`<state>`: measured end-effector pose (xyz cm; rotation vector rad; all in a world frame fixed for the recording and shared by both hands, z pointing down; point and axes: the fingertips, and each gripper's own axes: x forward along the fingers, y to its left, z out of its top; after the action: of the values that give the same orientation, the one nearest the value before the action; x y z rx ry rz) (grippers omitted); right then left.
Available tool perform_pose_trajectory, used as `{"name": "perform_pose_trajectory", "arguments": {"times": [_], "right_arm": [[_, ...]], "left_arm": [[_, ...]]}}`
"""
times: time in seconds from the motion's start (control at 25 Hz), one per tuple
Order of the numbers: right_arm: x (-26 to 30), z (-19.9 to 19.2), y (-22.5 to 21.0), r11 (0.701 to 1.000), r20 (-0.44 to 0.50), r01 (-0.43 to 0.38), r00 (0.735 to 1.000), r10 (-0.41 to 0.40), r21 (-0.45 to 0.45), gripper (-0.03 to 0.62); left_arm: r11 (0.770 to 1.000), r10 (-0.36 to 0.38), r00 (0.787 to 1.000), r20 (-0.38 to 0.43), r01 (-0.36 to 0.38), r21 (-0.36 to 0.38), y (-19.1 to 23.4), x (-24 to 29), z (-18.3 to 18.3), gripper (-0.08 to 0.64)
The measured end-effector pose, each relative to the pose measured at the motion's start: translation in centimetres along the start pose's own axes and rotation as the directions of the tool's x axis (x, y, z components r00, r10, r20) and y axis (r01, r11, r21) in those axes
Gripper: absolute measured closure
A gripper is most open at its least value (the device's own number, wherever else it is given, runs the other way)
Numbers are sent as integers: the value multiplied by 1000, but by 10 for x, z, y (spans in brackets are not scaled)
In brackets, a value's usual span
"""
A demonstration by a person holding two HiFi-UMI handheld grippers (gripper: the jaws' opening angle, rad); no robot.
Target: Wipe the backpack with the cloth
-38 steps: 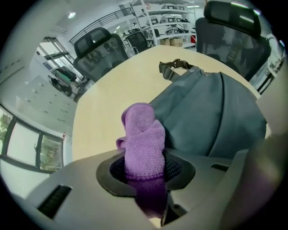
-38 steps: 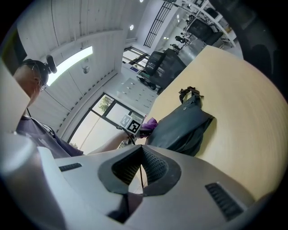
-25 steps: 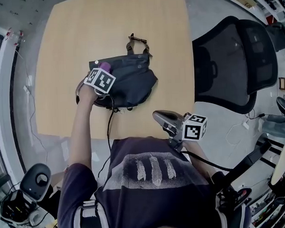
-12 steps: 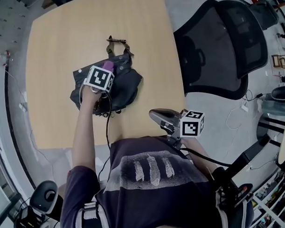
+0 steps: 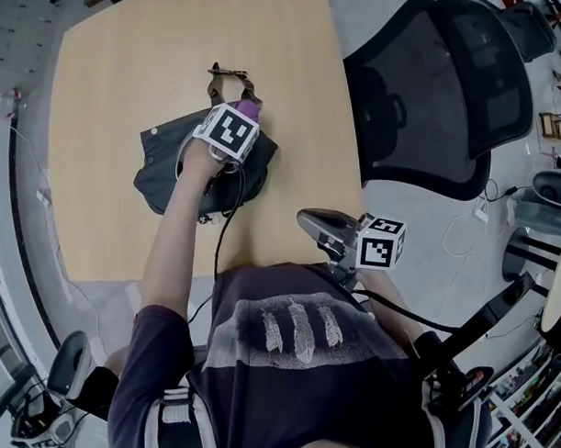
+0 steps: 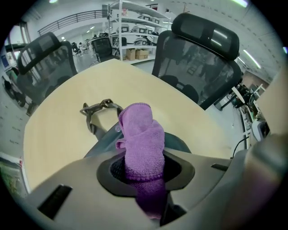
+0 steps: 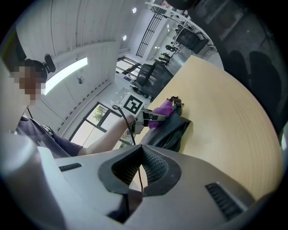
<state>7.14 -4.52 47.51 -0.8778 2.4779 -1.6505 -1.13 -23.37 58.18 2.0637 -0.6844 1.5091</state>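
A dark backpack [image 5: 168,172] lies flat on the wooden table [image 5: 119,77], its strap loop [image 5: 228,79] pointing to the far side. My left gripper [image 5: 247,115] rests over the bag's upper right part and is shut on a purple cloth [image 5: 250,108]. In the left gripper view the cloth [image 6: 141,137] stands bunched between the jaws, above the backpack [image 6: 104,137] and its strap loop [image 6: 96,110]. My right gripper [image 5: 310,223] hovers at the table's near edge, shut, holding nothing. The right gripper view shows the backpack [image 7: 168,130] and cloth [image 7: 161,112] far off.
A black mesh office chair [image 5: 441,84] stands close to the table's right edge, also seen behind the table [image 6: 198,49]. A cable [image 5: 224,225] trails from the left gripper to the person. Bare tabletop surrounds the bag on all sides.
My left gripper with the cloth has slid rightward and farther across the backpack, toward the strap end. The right gripper stays where it was.
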Motion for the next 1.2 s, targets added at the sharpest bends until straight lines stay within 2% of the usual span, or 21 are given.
{"name": "perform_pose_trajectory", "arguments": {"times": [0.08, 0.16, 0.24, 0.32, 0.44, 0.52, 0.6, 0.68, 0.76, 0.84, 0.96, 1.08, 1.2], "right_arm": [[0, -1, -1, 1000, 1, -12, 1000, 12, -6, 589], [1, -2, -2, 1000, -6, -20, 1000, 20, -11, 589], [6, -3, -1, 1000, -21, -28, 999, 27, -15, 589], [14, -3, 5, 999, -40, -37, 999, 36, -20, 589], [27, -2, 15, 998, -65, -58, 996, 56, -36, 589], [34, -3, 22, 997, -81, -68, 995, 64, -43, 589], [40, -6, 28, 996, -101, -73, 993, 69, -43, 589], [44, -10, 29, 996, -123, -76, 990, 70, -44, 589], [47, -12, 30, 996, -138, -77, 988, 69, -51, 589], [49, -13, 31, 995, -142, -78, 987, 68, -63, 589], [50, -15, 36, 995, -130, -74, 989, 65, -69, 589], [46, -18, 35, 997, -104, -54, 993, 47, -63, 589], [41, -21, 31, 998, -81, -38, 996, 34, -56, 589]], "left_arm": [[997, 11, 1000, 17, -13, 74, -11, 5, 10, 431], [995, -38, 996, 75, 30, 98, -28, 1, 22, 431], [992, -127, 980, 150, 122, 40, -45, -16, 27, 431], [987, -147, 960, 240, 157, -24, -47, -40, 23, 431], [981, -23, 932, 361, 91, -173, -9, -78, -13, 431], [948, 85, 920, 383, 44, -316, 31, -98, -56, 431], [893, 197, 924, 329, -31, -449, 71, -111, -109, 431], [845, 282, 928, 244, -120, -521, 100, -114, -154, 431], [827, 319, 930, 180, -180, -533, 111, -106, -179, 431], [837, 316, 938, 143, -205, -508, 108, -93, -187, 431], [870, 304, 946, 112, -228, -437, 92, -73, -179, 431], [912, 325, 941, 93, -285, -296, 75, -58, -161, 431], [941, 313, 945, 95, -295, -166, 55, -51, -139, 431]]}}
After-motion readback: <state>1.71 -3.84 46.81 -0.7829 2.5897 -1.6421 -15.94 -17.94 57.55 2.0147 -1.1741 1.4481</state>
